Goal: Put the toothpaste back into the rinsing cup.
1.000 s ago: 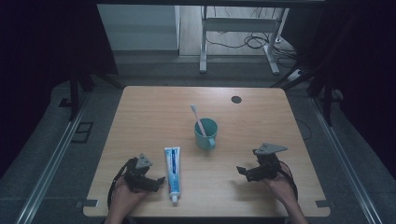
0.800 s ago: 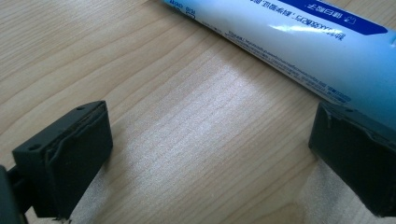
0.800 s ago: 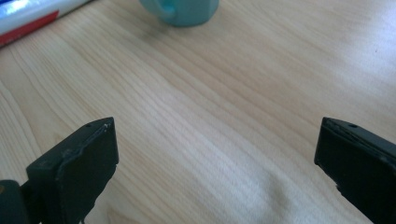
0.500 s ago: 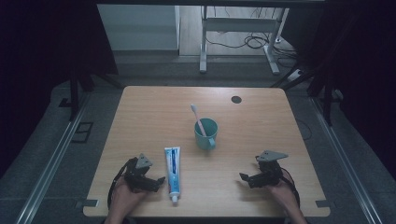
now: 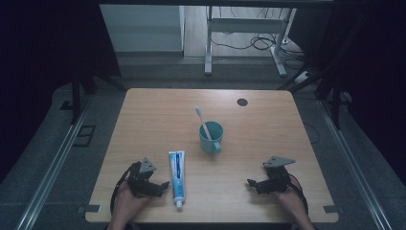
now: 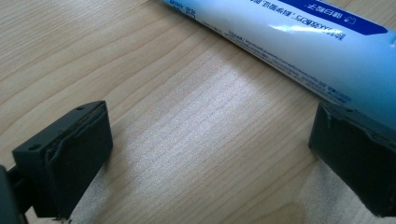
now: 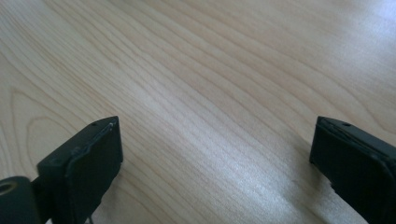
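Wooden desk point(image 5: 143, 120) carries a toothpaste tube point(image 5: 177, 178) just beside the left gripper point(image 5: 163, 186), fingers spread, empty. Right gripper point(image 5: 253, 184), fingers spread too, sits well apart. Beyond the tube stands a teal cup point(image 5: 211, 137) holding a toothbrush point(image 5: 203, 120).

Left claw point(image 5: 163, 184) jaws apart, right claw point(image 5: 251, 182) jaws apart, both low

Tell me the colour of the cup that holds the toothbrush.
The cup is teal green, seen best in the high view.
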